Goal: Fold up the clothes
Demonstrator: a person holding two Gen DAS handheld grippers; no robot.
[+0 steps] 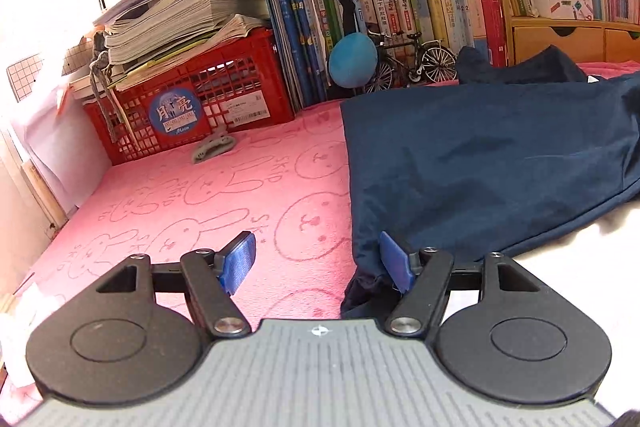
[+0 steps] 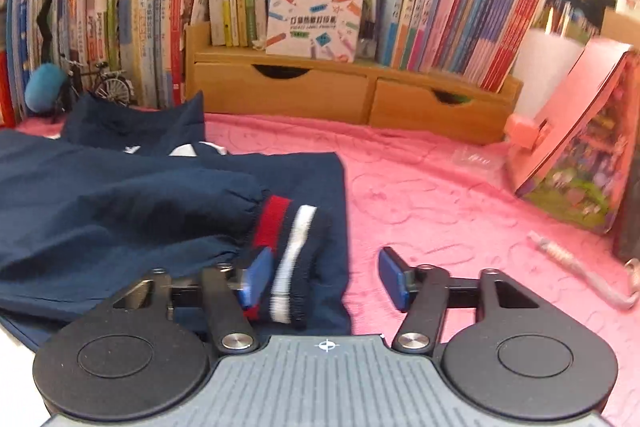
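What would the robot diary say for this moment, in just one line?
step: fold clothes | left gripper: open, at navy jacket edge | right gripper: open, around striped cuff | surface: pink blanket

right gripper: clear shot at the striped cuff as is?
Probably yes. The right gripper is open, the striped cuff lies on top of the navy jacket between its fingers, and nothing covers it.

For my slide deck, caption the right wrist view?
Open right gripper hovering at the striped cuff of a navy jacket on a pink blanket.
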